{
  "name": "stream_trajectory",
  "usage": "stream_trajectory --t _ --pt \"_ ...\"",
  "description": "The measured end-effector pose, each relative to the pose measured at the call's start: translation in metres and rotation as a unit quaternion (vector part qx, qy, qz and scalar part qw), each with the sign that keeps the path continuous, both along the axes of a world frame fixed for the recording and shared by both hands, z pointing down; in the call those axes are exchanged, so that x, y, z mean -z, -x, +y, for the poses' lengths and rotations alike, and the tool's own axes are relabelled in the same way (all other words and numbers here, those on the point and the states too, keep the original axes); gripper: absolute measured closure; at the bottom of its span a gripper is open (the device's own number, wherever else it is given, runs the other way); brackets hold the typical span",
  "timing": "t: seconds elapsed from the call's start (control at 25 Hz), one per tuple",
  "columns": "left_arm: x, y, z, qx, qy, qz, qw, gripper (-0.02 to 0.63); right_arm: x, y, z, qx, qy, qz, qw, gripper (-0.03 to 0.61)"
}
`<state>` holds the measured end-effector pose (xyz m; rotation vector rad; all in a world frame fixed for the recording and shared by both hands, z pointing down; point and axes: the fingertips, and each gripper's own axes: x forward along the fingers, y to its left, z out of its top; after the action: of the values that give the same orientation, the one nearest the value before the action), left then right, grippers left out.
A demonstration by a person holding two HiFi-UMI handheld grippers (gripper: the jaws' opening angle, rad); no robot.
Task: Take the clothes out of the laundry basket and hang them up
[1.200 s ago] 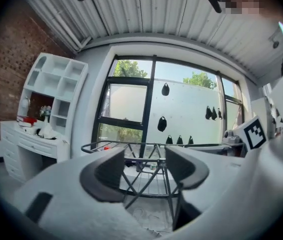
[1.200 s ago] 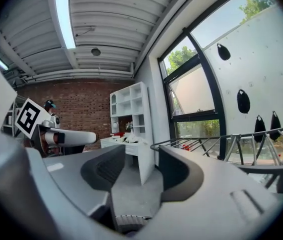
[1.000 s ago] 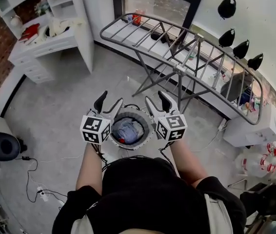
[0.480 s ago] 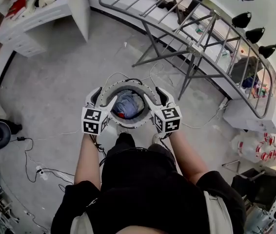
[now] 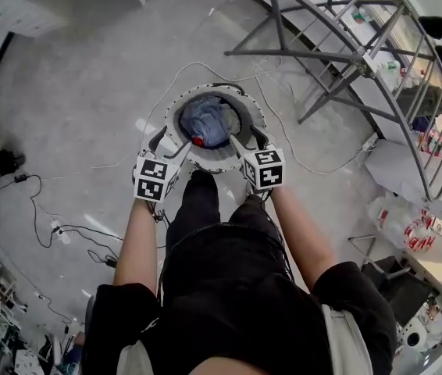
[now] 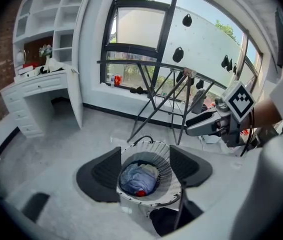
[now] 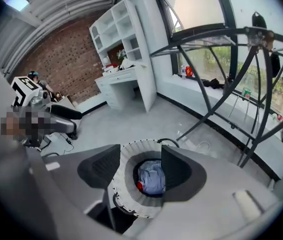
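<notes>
Left jaws opening, blue clothes (image 5: 205, 120) in basket (image 5: 246, 104)

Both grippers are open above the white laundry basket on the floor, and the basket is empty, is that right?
No: the laundry basket is not empty. The left gripper view shows blue clothes with a red bit in it. The left gripper, jaws opening on nothing, and the right gripper are both open above it.

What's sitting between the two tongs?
The white laundry basket, with blue clothes bundled inside. The head view shows it best.
</notes>
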<state>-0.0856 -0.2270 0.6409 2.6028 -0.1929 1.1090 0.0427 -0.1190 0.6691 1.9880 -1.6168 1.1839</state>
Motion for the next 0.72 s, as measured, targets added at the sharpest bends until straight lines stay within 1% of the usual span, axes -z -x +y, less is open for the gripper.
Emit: stream_trajectory --t 0.16,0.32,0.56,0.72 --pt "-0.044 0.008 -0.003 0.002 0.024 -0.015 0.9996 0.307 -0.067 0.011 -0.014 0.027 0.043 -0.016 0.999 0.311" --pt "-0.097 0.014 -0.005 -0.006 0.043 -0.033 0.9985 0.307 -0.140 0.020 -0.026 0.043 0.074 -0.029 0.996 0.337" --pt "-0.179 0.028 -0.007 -0.008 0.074 -0.056 0.9956 0.305 -0.265 0.046 -0.023 0.091 0.146 -0.057 0.984 0.337" --pt "-0.228 0.031 -0.014 -0.011 0.083 -0.059 0.9947 0.304 -0.350 0.052 -0.019 0.102 0.190 -0.058 0.975 0.341"
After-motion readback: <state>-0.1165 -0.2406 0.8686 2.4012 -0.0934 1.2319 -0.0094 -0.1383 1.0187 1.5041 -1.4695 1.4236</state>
